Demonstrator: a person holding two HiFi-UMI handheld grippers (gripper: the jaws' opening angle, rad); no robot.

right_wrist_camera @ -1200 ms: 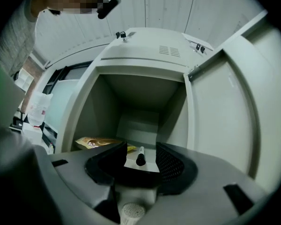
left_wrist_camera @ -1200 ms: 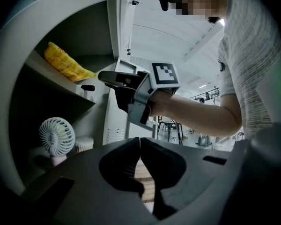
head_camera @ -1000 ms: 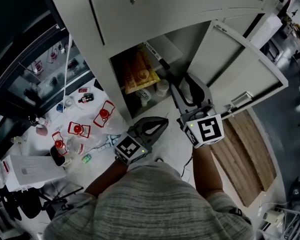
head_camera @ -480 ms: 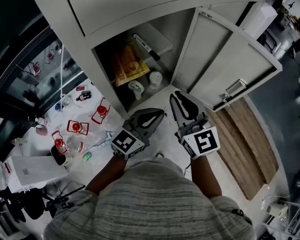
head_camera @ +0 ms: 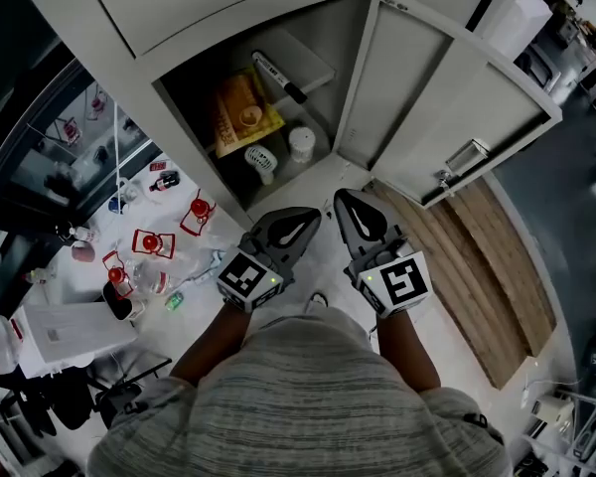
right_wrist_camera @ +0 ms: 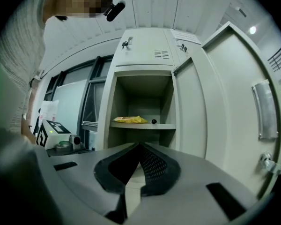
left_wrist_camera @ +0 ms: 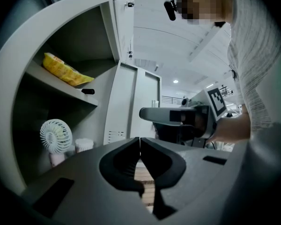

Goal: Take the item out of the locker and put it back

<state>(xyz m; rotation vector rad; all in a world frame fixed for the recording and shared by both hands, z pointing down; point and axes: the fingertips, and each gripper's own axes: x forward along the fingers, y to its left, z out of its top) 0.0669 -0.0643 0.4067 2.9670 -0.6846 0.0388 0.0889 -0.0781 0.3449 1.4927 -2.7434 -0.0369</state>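
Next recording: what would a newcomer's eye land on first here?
The open locker, its door swung wide at right, with a yellow packet on its shelf and a small white fan below. In front of it the left claw and right claw are both shut and empty; the right one's jaws have just been closing.

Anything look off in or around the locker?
Nothing in the locker stands out: yellow bag and marker lie on the shelf, fan and white tub stand below. Small items lie scattered to its left.
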